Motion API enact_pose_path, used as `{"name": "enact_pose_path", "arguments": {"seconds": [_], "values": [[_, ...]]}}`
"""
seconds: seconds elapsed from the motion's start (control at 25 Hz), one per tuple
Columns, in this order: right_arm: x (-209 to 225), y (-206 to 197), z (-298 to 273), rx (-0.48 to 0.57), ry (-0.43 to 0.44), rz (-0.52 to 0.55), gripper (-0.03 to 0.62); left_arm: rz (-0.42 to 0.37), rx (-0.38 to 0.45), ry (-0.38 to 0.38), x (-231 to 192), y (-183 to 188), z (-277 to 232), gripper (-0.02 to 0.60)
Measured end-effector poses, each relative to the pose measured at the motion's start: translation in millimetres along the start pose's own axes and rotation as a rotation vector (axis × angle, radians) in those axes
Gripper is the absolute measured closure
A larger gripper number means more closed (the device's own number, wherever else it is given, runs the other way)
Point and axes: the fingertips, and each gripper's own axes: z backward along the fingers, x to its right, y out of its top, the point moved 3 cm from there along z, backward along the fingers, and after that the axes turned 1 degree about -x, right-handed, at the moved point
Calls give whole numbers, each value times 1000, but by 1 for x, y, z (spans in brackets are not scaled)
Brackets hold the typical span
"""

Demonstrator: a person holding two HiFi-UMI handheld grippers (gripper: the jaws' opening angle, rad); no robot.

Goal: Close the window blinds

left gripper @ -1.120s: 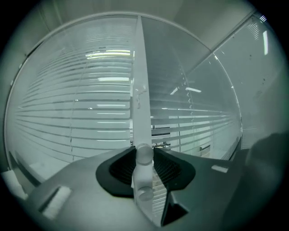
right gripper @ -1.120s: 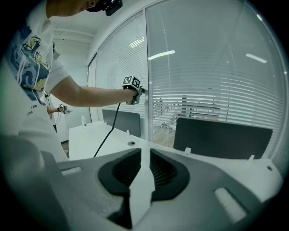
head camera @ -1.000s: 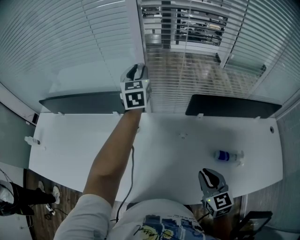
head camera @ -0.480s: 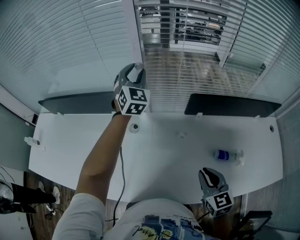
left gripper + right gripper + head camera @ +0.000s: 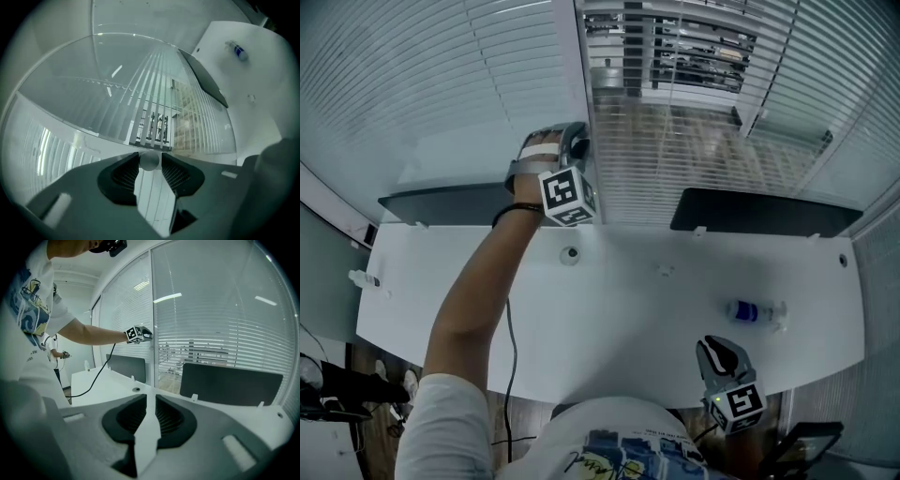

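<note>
Left gripper (image 5: 577, 142) is at the blind control knob (image 5: 150, 161) on the window post (image 5: 570, 66), above the counter (image 5: 619, 300).

Its jaws have just been opening, yet the small round knob sits between the tips and appears to touch both pads, so this reads as a light hold. Right gripper (image 5: 718, 347) hangs low at the counter's near edge, jaws slightly apart with nothing between them. The blinds (image 5: 694, 159) appear to sit behind glass. The centre panel's slats stand partly open, so the task is judged unfinished. The knob looks hard, smooth and small, and is likely to slip in a loose pinch. It is best taken squarely across its middle with the ribbed pads and turned by rolling. The thin slats themselves are not to be handled.
</note>
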Motion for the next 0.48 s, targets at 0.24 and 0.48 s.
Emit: {"name": "enact_pose_path", "arguments": {"seconds": [0.24,0.48], "values": [[2,-6,3,-8,-10,1,546,-1,-6,31,-3,1,1,449],[1,4,4,-4,-8,5,546,311,16,60,-12,-3,3,451]]}}
